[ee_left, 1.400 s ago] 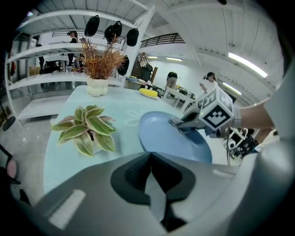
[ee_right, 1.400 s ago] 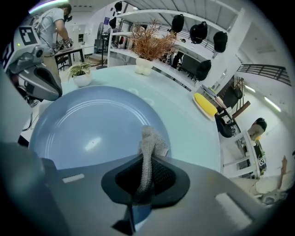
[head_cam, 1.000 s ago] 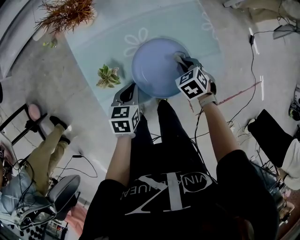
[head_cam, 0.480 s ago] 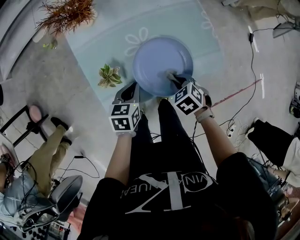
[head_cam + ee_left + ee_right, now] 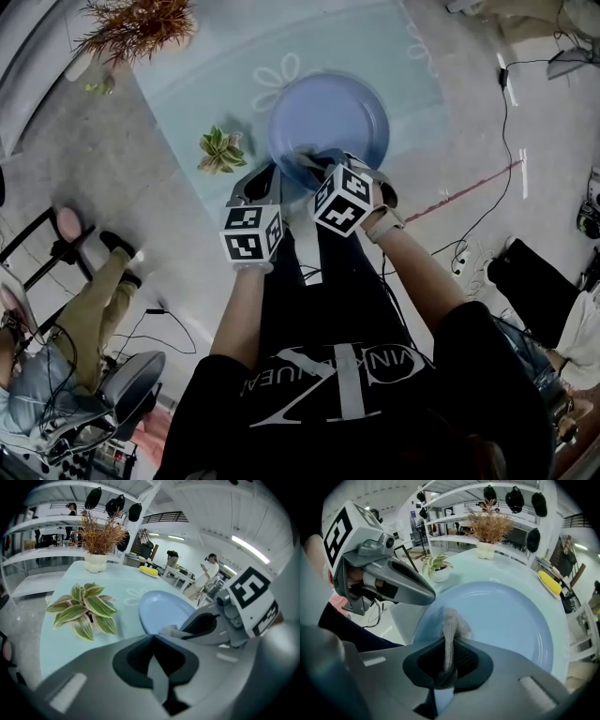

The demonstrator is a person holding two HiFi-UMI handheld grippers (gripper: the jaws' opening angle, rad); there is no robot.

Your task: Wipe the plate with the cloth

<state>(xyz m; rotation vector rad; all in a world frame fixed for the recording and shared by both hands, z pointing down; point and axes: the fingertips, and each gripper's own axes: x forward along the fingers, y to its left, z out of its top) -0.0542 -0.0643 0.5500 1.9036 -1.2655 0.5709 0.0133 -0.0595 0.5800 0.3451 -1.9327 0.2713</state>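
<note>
A pale blue plate [image 5: 337, 108] lies on the light green table [image 5: 216, 66]. My left gripper [image 5: 267, 178] sits at the plate's near-left rim. In the left gripper view its jaws [image 5: 152, 637] are shut with the plate's [image 5: 164, 611] edge running in between them. My right gripper [image 5: 323, 164] is shut on a grey mesh cloth [image 5: 450, 625]. The cloth's free end rests on the near-left part of the plate [image 5: 501, 616], close beside the left gripper [image 5: 389, 581]. From the head view the cloth [image 5: 309, 157] shows as a small grey wad.
A small potted plant with striped leaves [image 5: 218, 150] stands left of the plate. A dried plant in a white vase [image 5: 131, 28] is at the table's far left corner. A yellow object [image 5: 551, 583] lies beyond the plate. Cables [image 5: 506, 94] run over the floor at right.
My right gripper has dragged the cloth from the plate's right side across its near part to the near-left rim, beside the left gripper. The left gripper has stayed put.
</note>
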